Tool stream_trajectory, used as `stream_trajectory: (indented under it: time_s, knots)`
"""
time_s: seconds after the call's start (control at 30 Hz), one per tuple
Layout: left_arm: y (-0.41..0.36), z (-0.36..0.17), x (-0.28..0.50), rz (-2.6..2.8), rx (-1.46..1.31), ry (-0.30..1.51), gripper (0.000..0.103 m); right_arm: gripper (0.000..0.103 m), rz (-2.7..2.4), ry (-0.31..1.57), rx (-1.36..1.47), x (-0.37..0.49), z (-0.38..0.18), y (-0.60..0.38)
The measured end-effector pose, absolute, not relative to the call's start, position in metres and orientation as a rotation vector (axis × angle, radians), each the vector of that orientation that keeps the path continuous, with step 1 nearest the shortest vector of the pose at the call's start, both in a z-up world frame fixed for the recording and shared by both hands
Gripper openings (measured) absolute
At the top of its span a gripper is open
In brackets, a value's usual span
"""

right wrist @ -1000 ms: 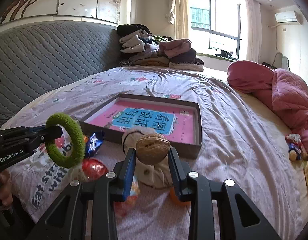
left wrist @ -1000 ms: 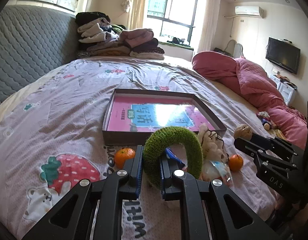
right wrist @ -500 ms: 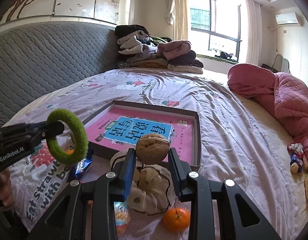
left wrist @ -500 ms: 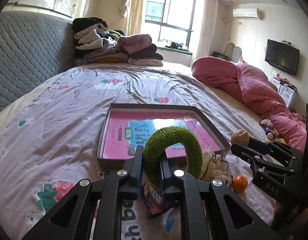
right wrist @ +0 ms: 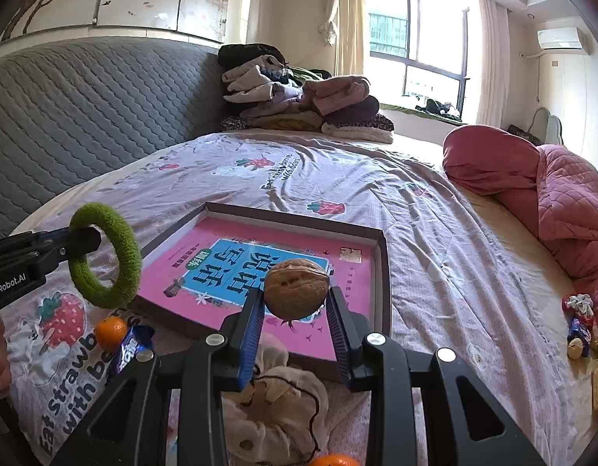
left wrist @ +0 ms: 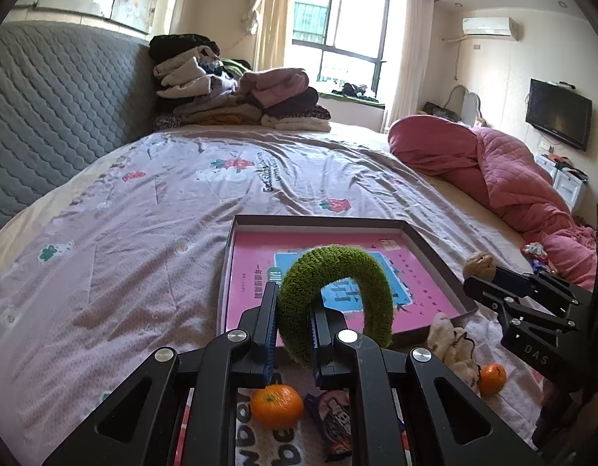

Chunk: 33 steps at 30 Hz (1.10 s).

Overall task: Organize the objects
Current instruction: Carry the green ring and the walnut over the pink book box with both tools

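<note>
- We see the left gripper (left wrist: 293, 334) with its fingers (left wrist: 268, 322) closed tight on a green fuzzy ring (left wrist: 333, 295), pinching one side of the loop; the ring stands upright in the air above the near edge of the tray (left wrist: 427, 240).
- We see the right gripper (right wrist: 295, 330) with its fingers (right wrist: 252, 330) partly open, clamped on a walnut (right wrist: 296, 289), held above the near part of the tray.
- The tray is a shallow dark-rimmed box lying flat on the bed (left wrist: 124, 233); a pink booklet (right wrist: 221, 268) with a blue title panel covers its floor.
- On the bedspread in front of the tray we note a mandarin (left wrist: 276, 406) just beside a dark snack wrapper (left wrist: 335, 419), a cream cloth pouch (left wrist: 452, 343), and a second mandarin (left wrist: 492, 378) near it.
- From the right wrist view, the ring appears left of the tray, above the first mandarin and wrapper.
- Behind, we mark a stack of folded clothes (left wrist: 236, 93) at the grey headboard (left wrist: 54, 116) and a pink quilt (left wrist: 504, 178) on the bed's right side, with small items (right wrist: 580, 322) lying beside it.
</note>
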<state>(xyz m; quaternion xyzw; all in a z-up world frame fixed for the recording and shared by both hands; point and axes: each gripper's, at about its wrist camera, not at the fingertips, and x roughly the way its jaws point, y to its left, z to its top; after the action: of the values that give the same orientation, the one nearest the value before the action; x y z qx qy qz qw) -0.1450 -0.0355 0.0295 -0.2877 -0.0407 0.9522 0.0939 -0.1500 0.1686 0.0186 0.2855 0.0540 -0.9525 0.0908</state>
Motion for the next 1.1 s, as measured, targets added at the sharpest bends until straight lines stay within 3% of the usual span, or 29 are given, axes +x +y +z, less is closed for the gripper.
stream_trajectory:
  time_s: [1.1]
  knots:
    - [-0.044, -0.002, -0.243, 2.735, -1.007, -0.123, 0.014, 0.034, -2.808, 0.164, 1.006, -0.219, -0.008, 0.181]
